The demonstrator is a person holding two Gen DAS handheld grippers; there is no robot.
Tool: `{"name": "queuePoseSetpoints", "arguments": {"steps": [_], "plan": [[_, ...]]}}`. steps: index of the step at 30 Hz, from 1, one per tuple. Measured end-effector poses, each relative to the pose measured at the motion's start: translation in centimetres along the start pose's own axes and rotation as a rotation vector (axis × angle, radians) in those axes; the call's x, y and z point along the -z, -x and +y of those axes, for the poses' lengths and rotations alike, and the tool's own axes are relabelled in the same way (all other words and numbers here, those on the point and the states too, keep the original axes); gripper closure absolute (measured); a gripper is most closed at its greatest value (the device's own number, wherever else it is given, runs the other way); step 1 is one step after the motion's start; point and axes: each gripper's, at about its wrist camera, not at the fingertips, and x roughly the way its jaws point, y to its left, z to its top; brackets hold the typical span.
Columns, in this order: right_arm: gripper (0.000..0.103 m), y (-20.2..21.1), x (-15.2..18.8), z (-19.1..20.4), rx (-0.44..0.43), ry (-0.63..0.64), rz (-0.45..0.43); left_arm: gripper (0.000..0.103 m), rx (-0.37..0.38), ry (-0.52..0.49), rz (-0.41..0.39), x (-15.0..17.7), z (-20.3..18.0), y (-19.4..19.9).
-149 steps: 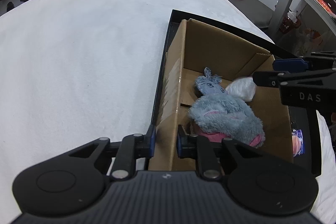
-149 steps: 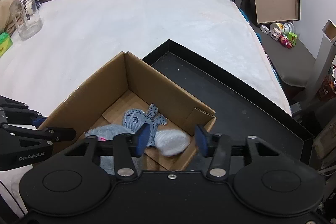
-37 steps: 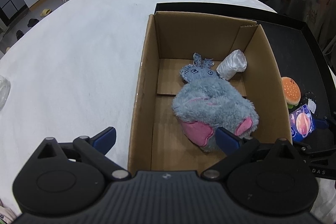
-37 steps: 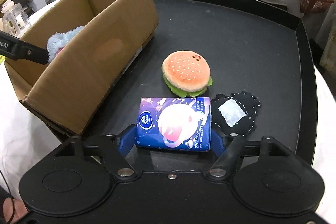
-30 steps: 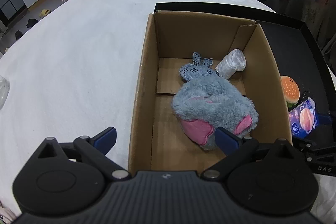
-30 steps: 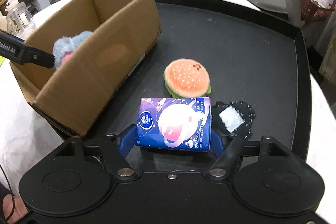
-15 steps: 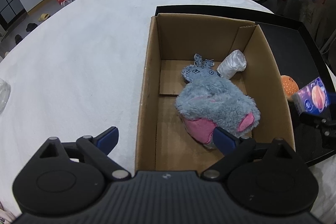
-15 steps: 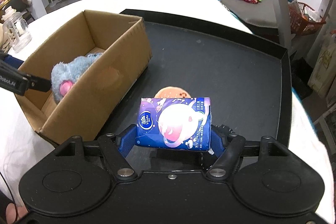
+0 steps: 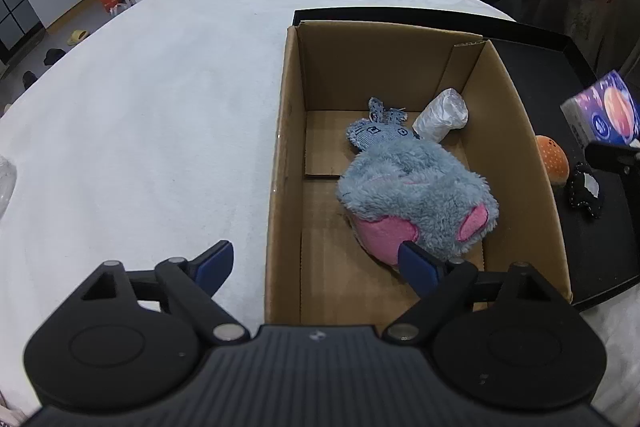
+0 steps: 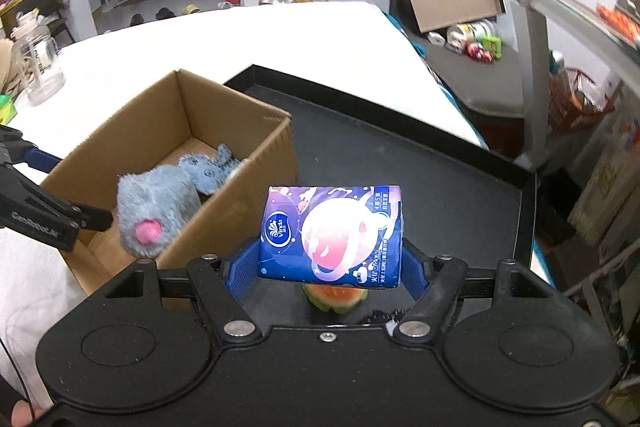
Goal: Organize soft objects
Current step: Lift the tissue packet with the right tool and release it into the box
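Sitting on the black tray (image 9: 532, 31), the cardboard box (image 9: 286, 155) already has the fluffy grey plush (image 9: 416, 187), small knit toy (image 9: 376, 133) & white roll (image 9: 442, 115) inside. Right gripper (image 10: 329, 269) is clamped on the tissue pack (image 10: 332, 233), held above the tray, not yet boxed. Left gripper (image 9: 316, 265) has just been narrowing, w/ nothing gripped. Left to do, probably: burger toy (image 9: 552, 159), black pouch (image 9: 585, 193).
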Motion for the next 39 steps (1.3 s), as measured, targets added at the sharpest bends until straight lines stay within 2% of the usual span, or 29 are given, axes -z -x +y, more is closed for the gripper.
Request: {"name": "queuePoseSetpoints", "arguments": {"steps": [3, 11, 15, 20, 23, 26, 37, 39], "plan": [[0.033, 0.2, -0.6, 0.5, -0.003, 0.016, -0.005, 0.017, 0.004, -0.007, -0.003, 0.1, 0.2, -0.1], [0.033, 0.2, -2.4, 2.1, -0.008, 0.059, -0.006, 0.032, 0.033, -0.002, 0.011, 0.5, 1.1, -0.7], [0.033, 0.1, -3.3, 3.0, -0.012, 0.090, -0.005, 0.035, 0.044, 0.000, 0.014, 0.6, 1.5, -1.0], [0.033, 0.0, -4.4, 4.1, -0.021, 0.119, -0.011, 0.049, 0.074, -0.001, 0.018, 0.6, 1.6, -1.2], [0.033, -0.3, -4.9, 4.8, -0.023, 0.129, -0.011, 0.055, 0.109, 0.003, 0.032, 0.4, 1.4, -1.3], [0.033, -0.7, -5.3, 5.5, -0.038, 0.136, -0.005, 0.059, 0.105, -0.002, 0.028, 0.1, 1.3, -1.2], [0.032, -2.1, -6.6, 8.8, -0.121, 0.185, 0.019, 0.086, 0.151, 0.081, 0.024, 0.2, 4.0, -1.1], [0.032, -2.6, -6.8, 9.2, -0.138, 0.190, 0.028, 0.086, 0.163, 0.090, 0.024, 0.3, 4.3, -1.2]]}}
